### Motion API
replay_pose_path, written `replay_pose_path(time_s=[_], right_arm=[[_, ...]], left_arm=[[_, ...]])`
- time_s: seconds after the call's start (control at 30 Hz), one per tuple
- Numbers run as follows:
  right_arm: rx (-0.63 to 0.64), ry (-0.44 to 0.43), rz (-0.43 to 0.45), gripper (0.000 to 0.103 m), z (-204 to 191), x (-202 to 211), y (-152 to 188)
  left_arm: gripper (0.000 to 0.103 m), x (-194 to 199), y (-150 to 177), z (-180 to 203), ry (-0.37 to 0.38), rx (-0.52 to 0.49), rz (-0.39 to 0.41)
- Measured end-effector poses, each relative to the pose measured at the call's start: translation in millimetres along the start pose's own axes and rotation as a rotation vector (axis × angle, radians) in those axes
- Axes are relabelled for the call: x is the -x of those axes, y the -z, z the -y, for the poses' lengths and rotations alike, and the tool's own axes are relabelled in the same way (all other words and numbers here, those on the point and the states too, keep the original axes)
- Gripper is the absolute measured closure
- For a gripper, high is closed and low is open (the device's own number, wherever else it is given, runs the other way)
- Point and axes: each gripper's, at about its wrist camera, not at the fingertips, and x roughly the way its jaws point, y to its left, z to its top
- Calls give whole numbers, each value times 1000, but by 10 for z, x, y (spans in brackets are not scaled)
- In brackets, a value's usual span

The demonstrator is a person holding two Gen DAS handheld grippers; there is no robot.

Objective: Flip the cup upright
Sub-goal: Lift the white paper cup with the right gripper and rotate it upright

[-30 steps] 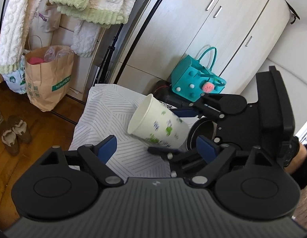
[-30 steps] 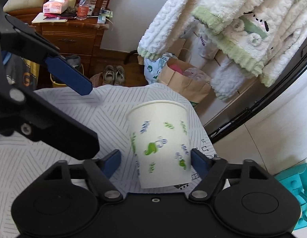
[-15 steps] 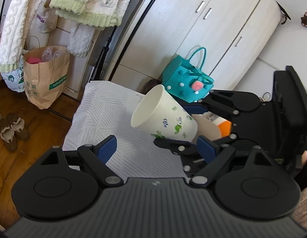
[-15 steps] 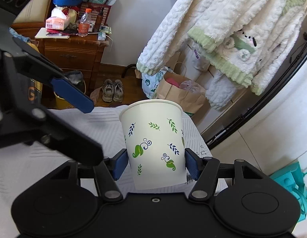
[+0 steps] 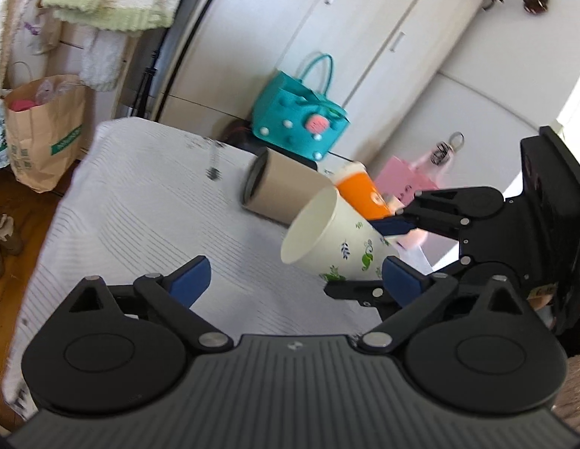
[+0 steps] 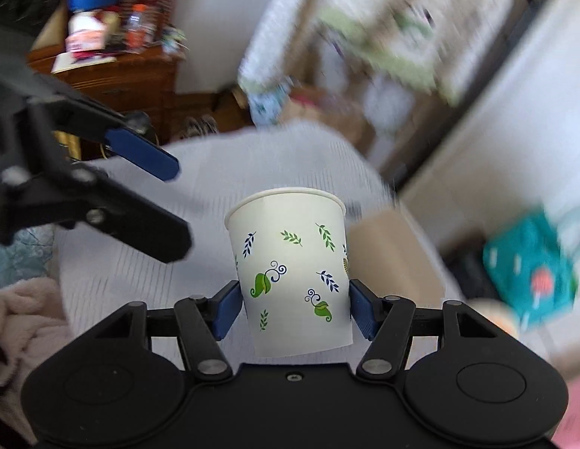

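A white paper cup with green and blue leaf prints [image 6: 292, 269] sits between the blue pads of my right gripper [image 6: 293, 308], which is shut on its lower body. The cup's mouth points away from that camera. In the left wrist view the cup [image 5: 333, 241] is held tilted above the table, mouth toward the upper left, in the right gripper [image 5: 396, 252]. My left gripper [image 5: 293, 280] is open and empty, its fingers apart over the white striped tablecloth [image 5: 147, 202].
A brown paper cup [image 5: 280, 191] lies on its side on the table, an orange cup [image 5: 361, 196] behind it. A teal handbag [image 5: 301, 123] and pink bag [image 5: 402, 183] stand beyond. A paper bag [image 5: 39, 127] and hanging clothes are at left.
My right gripper has swung the cup to the right across the table and turned it; the brown and orange cups have come into view. My left gripper stays open.
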Motion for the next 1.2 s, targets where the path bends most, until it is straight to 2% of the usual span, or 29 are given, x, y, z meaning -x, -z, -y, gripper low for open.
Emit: replay_pose_path(time_s=[0.2, 0.37, 0.53, 0.7, 1.0, 1.07, 1.2], right_arm=[[-85, 20, -28, 37, 96, 166, 404], [-142, 19, -56, 36, 183, 152, 648], [-226, -5, -103, 36, 293, 27, 783], [-266, -47, -86, 36, 355, -29, 885], [-289, -71, -85, 36, 455, -141, 1018], [-287, -58, -74, 33, 466, -120, 1047], [-259, -57, -28, 16, 493, 20, 1133]], left_arm=[[1, -145, 143, 310, 33, -56, -50], [1, -275, 240, 513, 54, -73, -89], [1, -452, 310, 575, 80, -51, -154], [1, -614, 360, 586, 81, -17, -184], [1, -773, 394, 679, 77, 8, -216], [1, -807, 396, 695, 80, 16, -222], [1, -869, 394, 727, 100, 26, -234]])
